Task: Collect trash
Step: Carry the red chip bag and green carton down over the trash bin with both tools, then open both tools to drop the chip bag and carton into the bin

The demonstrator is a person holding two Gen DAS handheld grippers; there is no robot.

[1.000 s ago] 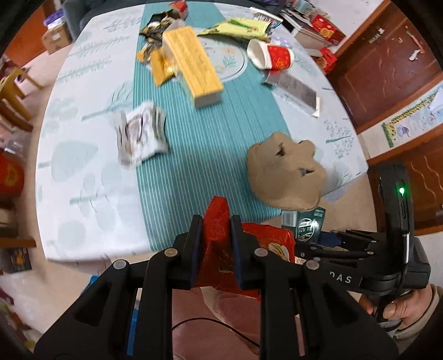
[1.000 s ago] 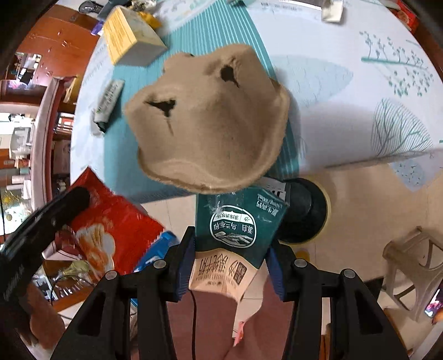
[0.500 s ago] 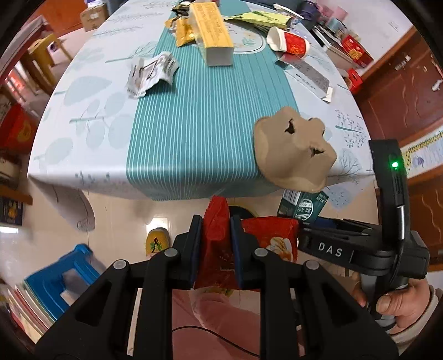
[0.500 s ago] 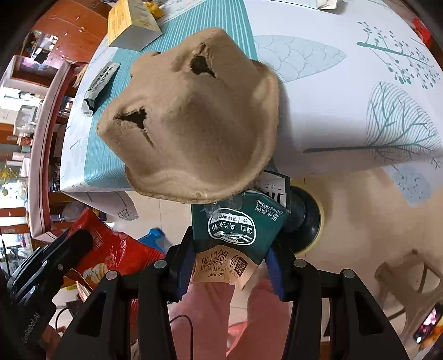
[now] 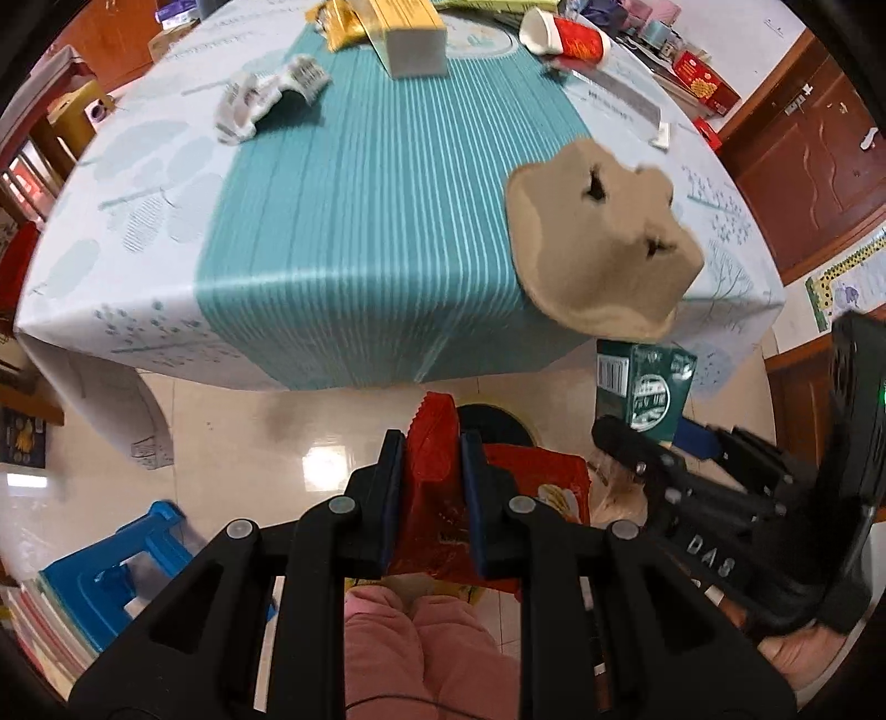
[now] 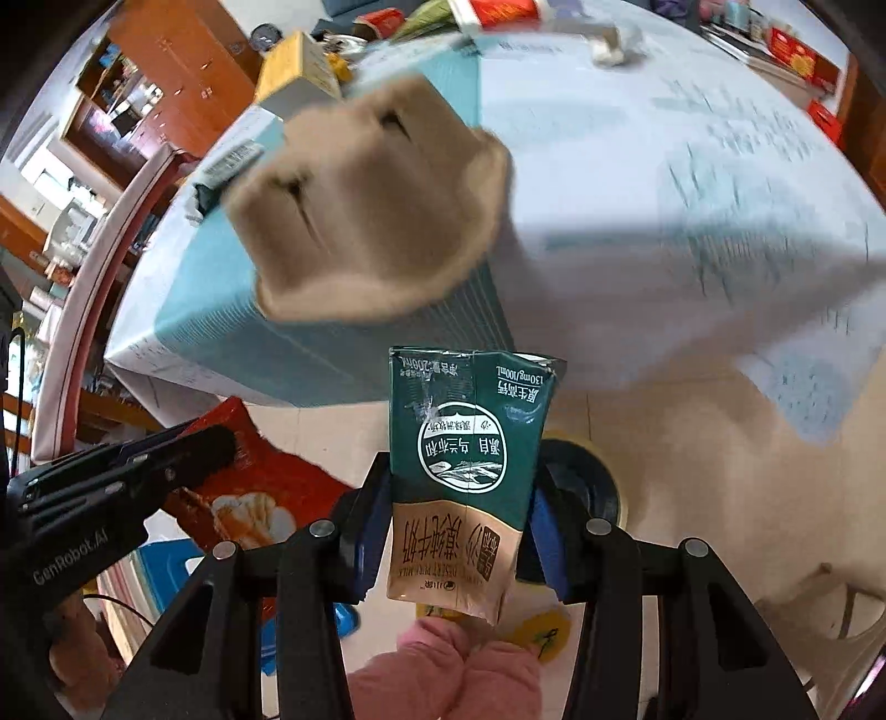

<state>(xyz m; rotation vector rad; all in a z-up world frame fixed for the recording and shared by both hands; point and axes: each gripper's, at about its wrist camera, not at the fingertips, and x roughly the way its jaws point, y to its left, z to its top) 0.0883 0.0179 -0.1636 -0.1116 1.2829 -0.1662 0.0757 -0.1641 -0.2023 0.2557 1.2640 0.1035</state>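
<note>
My left gripper is shut on a red snack bag, held below the table's near edge over the floor. My right gripper is shut on a flattened green milk carton; the carton also shows in the left wrist view. The red bag and left gripper show at the left of the right wrist view. A tan pulp cup tray lies upside down at the table's near right edge. Farther back lie crumpled paper, a yellow box and a tipped red paper cup.
The table has a pale leaf-print cloth with a teal striped runner. A black round object sits on the tiled floor below the grippers. A blue stool stands at lower left. Pink-clad knees are beneath me.
Both grippers have pulled back and down from the table with their loads; the table edge and pulp tray now sit higher and farther in both views.
</note>
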